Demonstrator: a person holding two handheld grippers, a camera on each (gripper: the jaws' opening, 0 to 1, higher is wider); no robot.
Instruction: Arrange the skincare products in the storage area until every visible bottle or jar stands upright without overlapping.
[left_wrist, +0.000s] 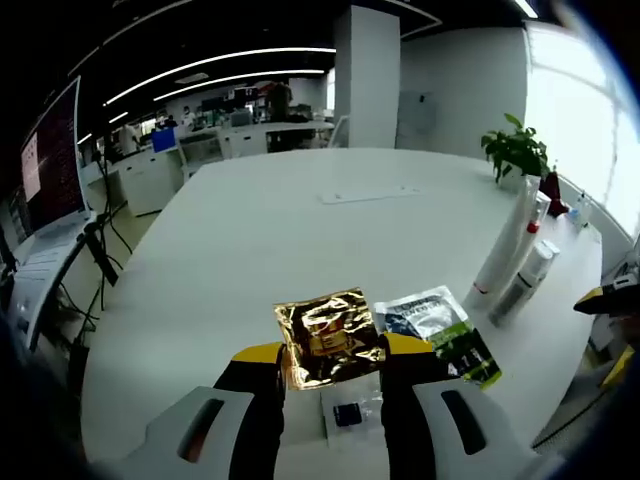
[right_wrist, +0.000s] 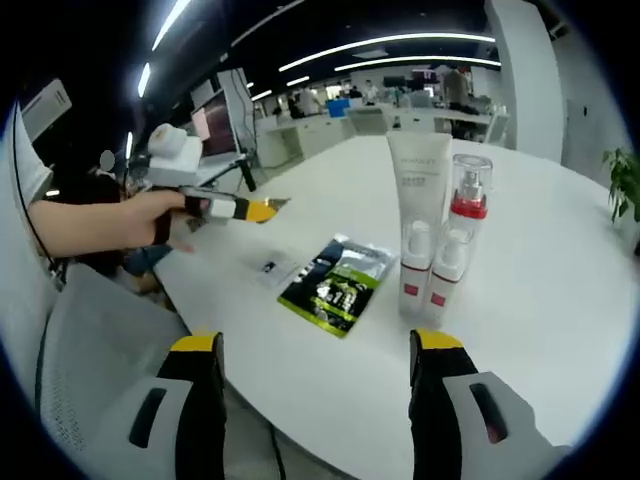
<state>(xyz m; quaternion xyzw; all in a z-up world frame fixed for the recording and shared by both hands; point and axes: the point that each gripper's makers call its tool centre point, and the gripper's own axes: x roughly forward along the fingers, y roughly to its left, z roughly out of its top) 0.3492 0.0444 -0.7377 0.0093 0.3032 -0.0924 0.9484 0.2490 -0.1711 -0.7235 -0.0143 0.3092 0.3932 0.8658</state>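
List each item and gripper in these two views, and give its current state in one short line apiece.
left gripper: shut on the gold sachet, raised off the table.
gold sachet: held, crinkled.
green-and-black sachet: lying flat on the white table.
small clear packet: lying flat.
tall white tube: upright.
red-collared pump bottle: upright.
two small bottles: upright, side by side.
right gripper: open, holding nothing.

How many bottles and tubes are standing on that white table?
4: a tall white tube, a red-collared spray bottle, and two small bottles in front, all clustered together.
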